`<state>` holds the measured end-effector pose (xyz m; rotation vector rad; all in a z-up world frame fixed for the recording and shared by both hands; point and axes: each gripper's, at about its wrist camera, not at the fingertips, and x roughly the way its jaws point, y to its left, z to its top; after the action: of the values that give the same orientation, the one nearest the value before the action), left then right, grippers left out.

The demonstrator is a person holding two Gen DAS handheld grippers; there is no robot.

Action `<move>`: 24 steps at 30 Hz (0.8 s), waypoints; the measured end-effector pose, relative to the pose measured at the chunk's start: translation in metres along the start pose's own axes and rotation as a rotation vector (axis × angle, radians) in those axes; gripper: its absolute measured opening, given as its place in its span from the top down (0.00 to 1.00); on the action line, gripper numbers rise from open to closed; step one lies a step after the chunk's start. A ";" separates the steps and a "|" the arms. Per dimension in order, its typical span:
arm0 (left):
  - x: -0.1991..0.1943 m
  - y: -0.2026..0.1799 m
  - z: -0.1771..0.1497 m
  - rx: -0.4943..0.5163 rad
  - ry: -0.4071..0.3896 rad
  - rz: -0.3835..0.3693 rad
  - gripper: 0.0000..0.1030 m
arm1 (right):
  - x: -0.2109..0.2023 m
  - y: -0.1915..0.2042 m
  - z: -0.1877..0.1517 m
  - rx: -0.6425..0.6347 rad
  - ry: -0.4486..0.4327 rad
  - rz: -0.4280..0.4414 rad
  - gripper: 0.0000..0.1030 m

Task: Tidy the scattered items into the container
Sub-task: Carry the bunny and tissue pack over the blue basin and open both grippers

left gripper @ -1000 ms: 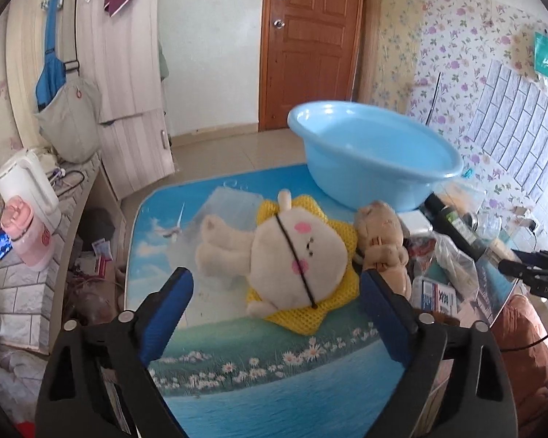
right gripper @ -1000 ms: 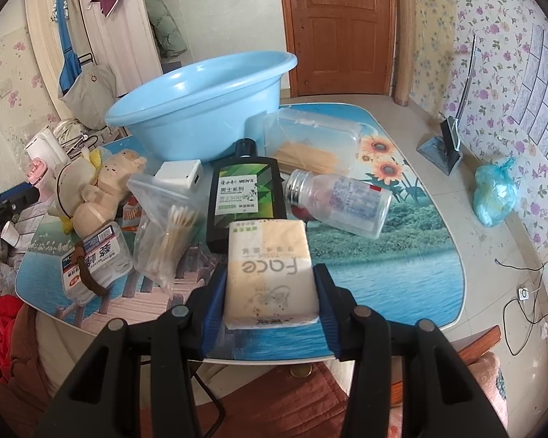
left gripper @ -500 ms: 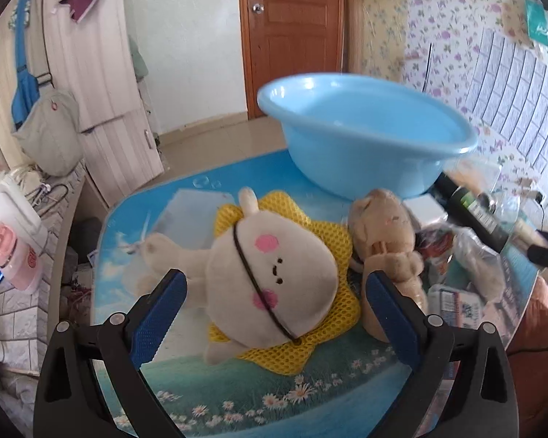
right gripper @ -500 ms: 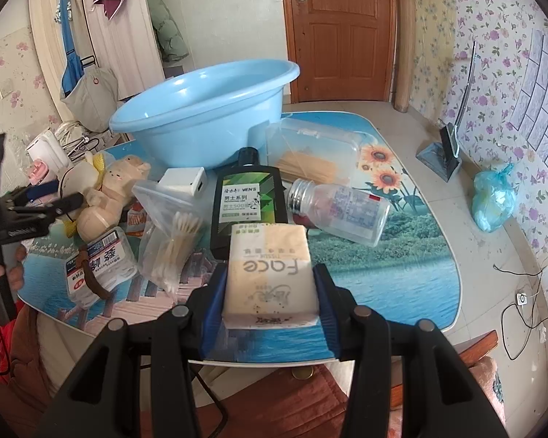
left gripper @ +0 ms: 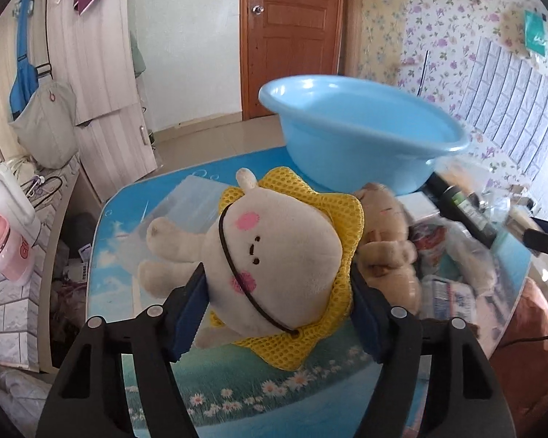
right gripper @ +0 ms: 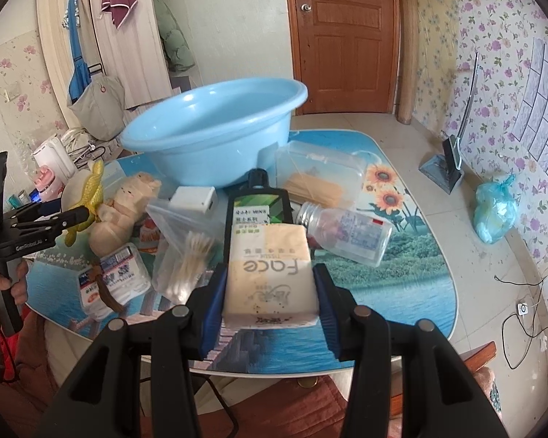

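Left gripper (left gripper: 277, 314) is clamped on the white plush toy (left gripper: 274, 255), blue pads pressed into its head on both sides, and the blue basin (left gripper: 347, 127) sits up at one o'clock, its rim just past the toy's yellow mesh collar. Right gripper (right gripper: 268, 292) is pinched on the tissue pack (right gripper: 270, 277), basin at eleven o'clock behind the dark bottle (right gripper: 259, 204). Best play, I'd say: lift each load clear of the brown plush (left gripper: 383, 241) and clutter, carry over the rim one at a time, then release low inside
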<state>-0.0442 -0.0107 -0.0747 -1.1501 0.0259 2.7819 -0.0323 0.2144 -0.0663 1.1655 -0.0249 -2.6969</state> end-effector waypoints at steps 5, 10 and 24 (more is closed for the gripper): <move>-0.026 -0.007 0.014 0.002 -0.061 -0.018 0.32 | -0.014 0.006 0.015 -0.005 -0.060 0.019 0.57; -0.046 -0.011 0.033 -0.007 -0.120 -0.043 0.32 | -0.020 0.017 0.037 -0.024 -0.116 0.056 0.57; -0.030 -0.039 0.088 0.050 -0.152 -0.112 0.30 | 0.004 0.034 0.087 -0.076 -0.166 0.124 0.57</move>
<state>-0.0802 0.0305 0.0103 -0.8973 0.0145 2.7437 -0.0918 0.1741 -0.0062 0.8867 -0.0184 -2.6523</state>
